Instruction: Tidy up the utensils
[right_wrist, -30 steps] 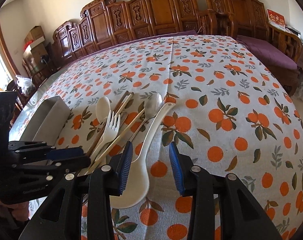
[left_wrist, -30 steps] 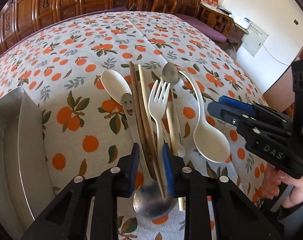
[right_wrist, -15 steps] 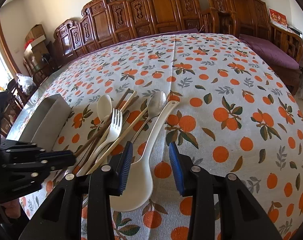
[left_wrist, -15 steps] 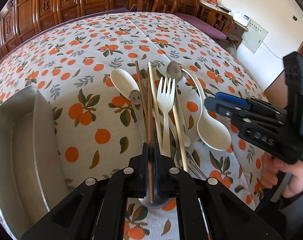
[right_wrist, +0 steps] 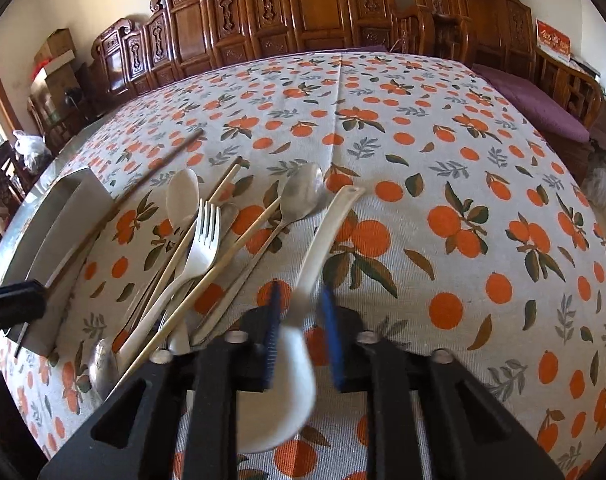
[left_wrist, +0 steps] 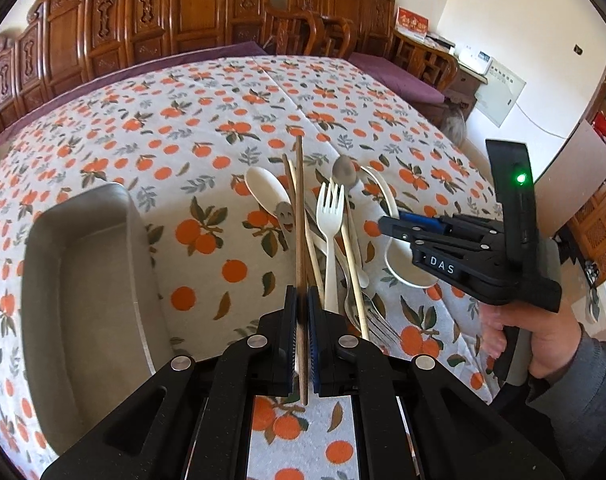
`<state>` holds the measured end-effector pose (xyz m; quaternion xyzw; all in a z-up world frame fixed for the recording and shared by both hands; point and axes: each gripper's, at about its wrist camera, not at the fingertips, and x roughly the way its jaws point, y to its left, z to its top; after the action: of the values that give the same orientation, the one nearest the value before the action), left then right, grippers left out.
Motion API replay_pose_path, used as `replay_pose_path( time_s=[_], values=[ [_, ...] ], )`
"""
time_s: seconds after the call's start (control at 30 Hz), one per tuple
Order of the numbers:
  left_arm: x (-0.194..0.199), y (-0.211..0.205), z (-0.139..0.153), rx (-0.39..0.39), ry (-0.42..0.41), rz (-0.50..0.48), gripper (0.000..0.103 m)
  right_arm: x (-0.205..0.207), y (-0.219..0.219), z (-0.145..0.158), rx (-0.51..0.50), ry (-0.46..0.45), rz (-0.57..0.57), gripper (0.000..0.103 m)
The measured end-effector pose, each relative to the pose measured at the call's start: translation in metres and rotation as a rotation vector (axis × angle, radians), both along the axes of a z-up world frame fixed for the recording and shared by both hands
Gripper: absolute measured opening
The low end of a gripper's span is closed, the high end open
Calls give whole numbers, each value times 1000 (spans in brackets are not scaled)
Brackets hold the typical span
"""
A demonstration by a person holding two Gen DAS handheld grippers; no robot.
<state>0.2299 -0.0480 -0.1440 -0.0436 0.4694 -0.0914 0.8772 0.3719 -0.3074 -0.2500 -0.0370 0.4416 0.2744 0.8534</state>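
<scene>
My left gripper is clamped tight on a dark wooden chopstick, which sticks out ahead of its jaws over the utensil pile, with the metal tray just off to its left. My right gripper has just been closing its jaws around the handle of the white ladle spoon. Its bowl lies beneath the fingers; whether the pads press yet, I cannot tell.

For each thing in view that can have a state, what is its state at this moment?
left gripper: shut on the dark chopstick, which is raised off the pile.
right gripper: jaws just closing around the white ladle; contact unclear.
white fork: lying on the pile.
metal tray: empty.
</scene>
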Motion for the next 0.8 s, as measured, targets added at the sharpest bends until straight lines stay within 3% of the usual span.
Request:
replay_pose_path(
  time_s=[0.2,0.5,0.8],
  values=[
    [-12,14,11,-1,-28,22,4,0,-7,2,34,22,-10,8],
    [-32,51,23,-2,-60,93,4,-17,-4,23,70,-35,29,4],
    [-47,95,12,-5,-58,175,4,-41,12,55,126,-88,96,4]
  ],
)
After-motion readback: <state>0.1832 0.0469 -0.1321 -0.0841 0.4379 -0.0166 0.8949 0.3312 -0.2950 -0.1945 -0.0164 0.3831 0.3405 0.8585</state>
